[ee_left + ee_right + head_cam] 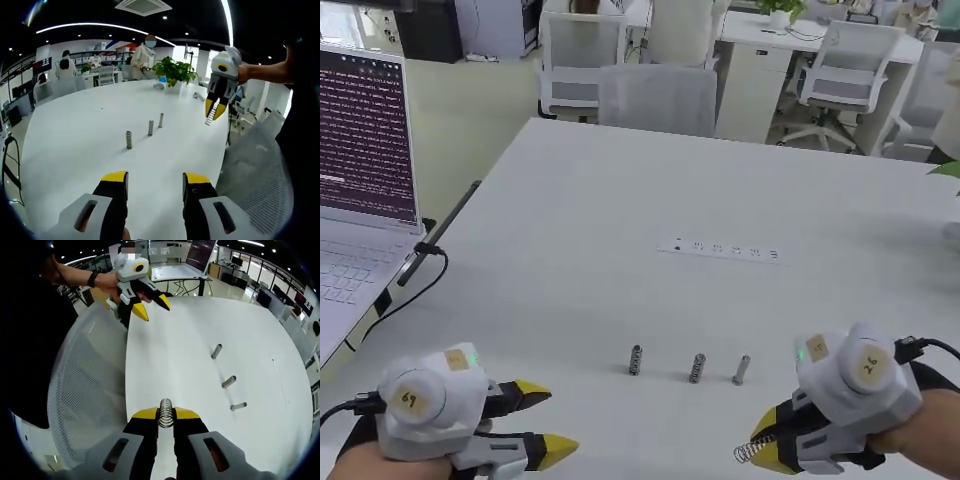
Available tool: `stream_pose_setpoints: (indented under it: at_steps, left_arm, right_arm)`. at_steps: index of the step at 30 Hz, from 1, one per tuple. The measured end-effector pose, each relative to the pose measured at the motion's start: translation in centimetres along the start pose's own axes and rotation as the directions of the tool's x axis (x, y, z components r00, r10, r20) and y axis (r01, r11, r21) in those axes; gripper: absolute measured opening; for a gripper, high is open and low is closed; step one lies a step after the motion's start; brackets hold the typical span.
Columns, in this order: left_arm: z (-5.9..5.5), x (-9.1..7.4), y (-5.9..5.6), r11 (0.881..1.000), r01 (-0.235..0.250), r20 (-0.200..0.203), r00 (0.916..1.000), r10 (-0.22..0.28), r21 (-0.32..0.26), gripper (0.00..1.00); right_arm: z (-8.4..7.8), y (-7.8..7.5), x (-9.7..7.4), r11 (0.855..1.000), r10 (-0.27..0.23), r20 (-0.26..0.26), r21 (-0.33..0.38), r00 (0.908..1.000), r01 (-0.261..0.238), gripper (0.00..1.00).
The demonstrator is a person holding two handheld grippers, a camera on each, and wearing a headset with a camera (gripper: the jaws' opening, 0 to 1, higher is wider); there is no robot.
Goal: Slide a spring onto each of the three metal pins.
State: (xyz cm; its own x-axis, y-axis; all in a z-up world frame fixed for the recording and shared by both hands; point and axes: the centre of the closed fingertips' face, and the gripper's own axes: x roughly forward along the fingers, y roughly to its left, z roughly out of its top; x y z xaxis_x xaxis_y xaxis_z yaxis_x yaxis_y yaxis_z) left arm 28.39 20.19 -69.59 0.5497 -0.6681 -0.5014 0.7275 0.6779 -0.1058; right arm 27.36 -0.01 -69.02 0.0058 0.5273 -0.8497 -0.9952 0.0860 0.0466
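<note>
Head view looks down on a broad white tabletop [620,200] where three short upright metal pins [697,368] stand in a row near the front edge, between the two claws. The left-hand pin [636,360] and the middle one each have a coil wound around the shaft. The right-hand pin [741,370] shows a smooth, bare shaft.

At the lower left, the yellow-tipped left claw [552,417] hovers over the tabletop, pointing towards the row, with its jaws spread wide and nothing between them. The left gripper view shows the same wide gap, with the pins well ahead of it.

The yellow-tipped right claw [166,416] is closed narrowly on a small coiled steel spring [166,407] — the coil is pinched between the tips and juts out past them. In the head view this claw sits at the lower right, near the bare pin but apart from it, with the spring poking out to the left. The left gripper view shows it held up in the air, with the spring hanging from its tips.

An open white laptop [360,150] with text on its screen rests at the far left — a black cable [410,285] trails from beside it.
</note>
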Motion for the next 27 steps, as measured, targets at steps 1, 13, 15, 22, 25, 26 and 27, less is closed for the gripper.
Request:
stream_pose_setpoints:
  at_steps: [1,13,15,22,25,26,27]
  left_arm:
    - [-0.1,-0.1,0.1,1.000,-0.003,-0.002,1.0000,0.003,-0.002,0.38]
    - [-1.6,-0.7,-0.2,0.999,-0.029,-0.019,0.9994,0.029,-0.042,0.41]
    - [-1.6,-0.8,-0.2,0.998,-0.032,-0.018,0.9993,0.031,-0.048,0.41]
    - [-1.8,-0.8,-0.3,0.997,-0.044,-0.014,0.9990,0.043,-0.065,0.41]
    - [-1.8,-0.8,-0.3,0.996,-0.047,-0.014,0.9988,0.046,-0.070,0.41]
    - [-1.9,-0.8,-0.3,0.996,-0.048,-0.013,0.9988,0.047,-0.073,0.41]
    - [-1.9,-0.8,-0.3,0.996,-0.050,-0.014,0.9987,0.049,-0.073,0.41]
  right_arm:
    - [0.0,0.0,0.0,1.000,-0.001,-0.001,0.001,1.0000,0.001,0.08]
    - [-0.9,-0.6,0.3,1.000,0.007,-0.036,-0.013,0.9993,-0.007,0.08]
    - [-0.9,-0.8,0.4,1.000,0.008,-0.039,-0.013,0.9992,-0.008,0.08]
    - [-1.7,-2.3,0.8,1.000,0.003,-0.066,-0.012,0.9978,-0.004,0.08]
    - [-2.0,-3.0,0.9,1.000,0.002,-0.079,-0.015,0.9969,-0.003,0.08]
    - [-2.1,-3.3,0.9,1.000,0.004,-0.083,-0.017,0.9965,-0.006,0.08]
    - [-2.1,-3.4,0.9,1.000,0.004,-0.084,-0.019,0.9964,-0.006,0.08]
